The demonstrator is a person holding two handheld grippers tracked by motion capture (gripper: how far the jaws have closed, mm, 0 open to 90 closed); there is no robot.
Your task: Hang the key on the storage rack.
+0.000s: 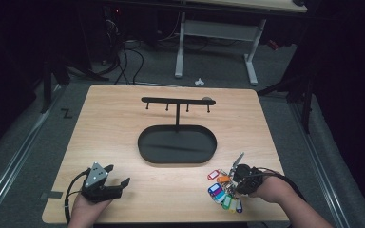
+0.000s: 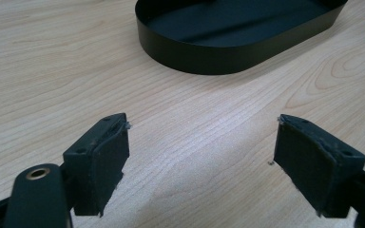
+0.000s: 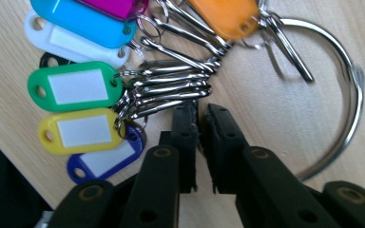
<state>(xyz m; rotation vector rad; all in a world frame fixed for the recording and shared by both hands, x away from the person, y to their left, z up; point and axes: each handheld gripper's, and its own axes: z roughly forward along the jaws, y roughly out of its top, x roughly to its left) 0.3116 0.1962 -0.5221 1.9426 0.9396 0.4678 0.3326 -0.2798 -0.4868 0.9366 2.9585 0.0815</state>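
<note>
At table centre, black oval tray (image 1: pixel 177 159) bare inside, left claw (image 2: pixel 199 142) open, right claw (image 3: pixel 199 124) closed beside key tags (image 3: pixel 81 85).

A wooden table (image 1: pixel 123 123) bears a black stand (image 1: pixel 177 142) and tagged keys (image 1: pixel 223 190).

Key tags (image 1: pixel 224 191) lie on table (image 1: pixel 114 123) — right of tray (image 1: pixel 177 144).

Dim room around a brightly lit counter (image 1: pixel 123 123), light from above, soft shadow inside the black oval tray (image 1: pixel 177 145), near jaws blurred in both gripper views, bright sheen on the key ring (image 3: pixel 347 85)
</note>
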